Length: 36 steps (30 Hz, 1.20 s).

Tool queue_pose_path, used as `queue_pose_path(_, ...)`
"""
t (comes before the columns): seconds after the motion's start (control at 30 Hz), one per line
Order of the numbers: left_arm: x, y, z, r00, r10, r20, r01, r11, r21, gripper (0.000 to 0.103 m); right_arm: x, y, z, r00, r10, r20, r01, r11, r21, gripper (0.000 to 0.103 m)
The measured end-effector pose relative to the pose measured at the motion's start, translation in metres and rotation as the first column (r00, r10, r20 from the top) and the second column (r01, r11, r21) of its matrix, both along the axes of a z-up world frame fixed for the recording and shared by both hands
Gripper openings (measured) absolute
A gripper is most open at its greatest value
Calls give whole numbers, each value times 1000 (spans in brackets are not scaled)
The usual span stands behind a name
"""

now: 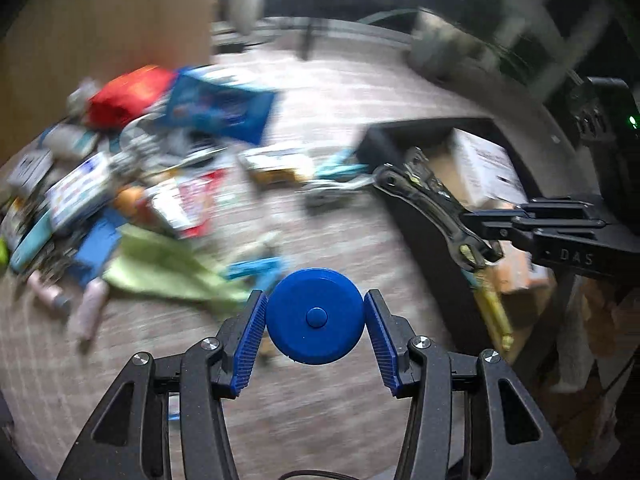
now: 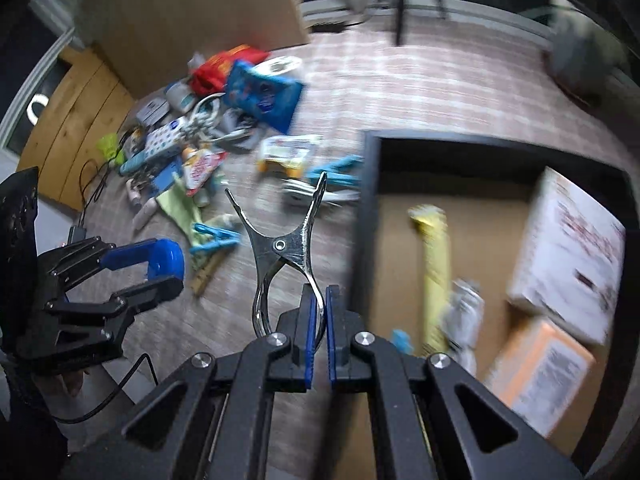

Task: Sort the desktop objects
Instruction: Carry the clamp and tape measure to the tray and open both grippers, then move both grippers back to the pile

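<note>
My left gripper [image 1: 316,316] is shut on a round blue disc with a centre button [image 1: 315,316], held above the patterned tabletop; the same disc [image 2: 166,264] shows edge-on in the right wrist view. My right gripper [image 2: 319,320] is shut on one handle of a shiny metal clamp [image 2: 282,248], whose jaws point away from me. In the left wrist view that clamp [image 1: 424,204] hangs over the left wall of a black box [image 2: 370,208]. The box holds a white carton [image 2: 568,256], an orange carton [image 2: 540,368] and a yellow packet [image 2: 434,264].
A heap of loose items lies at the left: a red bag [image 1: 128,94], a blue snack bag [image 2: 262,94], a green cloth [image 1: 160,266], blue clips [image 2: 214,238], small bottles [image 1: 90,308]. A wooden board [image 2: 192,12] stands behind the heap. Cables trail at the left edge.
</note>
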<state>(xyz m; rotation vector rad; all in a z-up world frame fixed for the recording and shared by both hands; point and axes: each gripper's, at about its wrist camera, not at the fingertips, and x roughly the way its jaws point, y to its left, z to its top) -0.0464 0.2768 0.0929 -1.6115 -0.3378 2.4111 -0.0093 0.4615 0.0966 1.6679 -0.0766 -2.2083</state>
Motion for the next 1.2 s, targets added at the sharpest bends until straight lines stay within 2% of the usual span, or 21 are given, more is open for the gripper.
queue_pose_path(0.13, -6, 54, 12, 993, -118, -20, 118, 993, 13, 48, 20, 49, 9, 996, -83, -23, 84, 996, 30, 5)
queue_pose_path(0.3, -9, 124, 20, 965, -258, -38, 259, 966, 22, 48, 48, 113, 16, 977, -210, -42, 212, 975, 61, 5)
queue_pose_path(0.47, -7, 176, 24, 934, -353, -47, 354, 935, 18, 48, 73, 172, 19, 943, -328, -54, 331, 939, 95, 5)
queue_pose_path(0.57, -6, 196, 23, 924, -381, -41, 382, 924, 13, 48, 81, 192, 19, 928, -368, -59, 372, 922, 106, 5)
queue_pose_path(0.87, -6, 208, 24, 920, -392, -27, 392, 920, 11, 48, 89, 206, 14, 914, -402, -52, 405, 908, 106, 6)
queue_pose_path(0.93, -6, 208, 23, 921, -389, -15, 389, 921, 2, 49, 89, 207, 15, 915, -399, -64, 404, 909, 101, 9)
queue_pose_path(1.0, -6, 207, 22, 926, -378, -6, 378, 926, -4, 56, 87, 206, 18, 913, -404, -62, 408, 908, 97, 24)
queue_pose_path(1.03, -6, 205, 23, 925, -379, -7, 379, 925, -1, 56, 87, 205, 21, 912, -404, -71, 410, 907, 94, 27)
queue_pose_path(1.2, -3, 188, 24, 945, -328, -6, 328, 945, 3, 56, 79, 192, 32, 922, -376, -94, 384, 919, 91, 30)
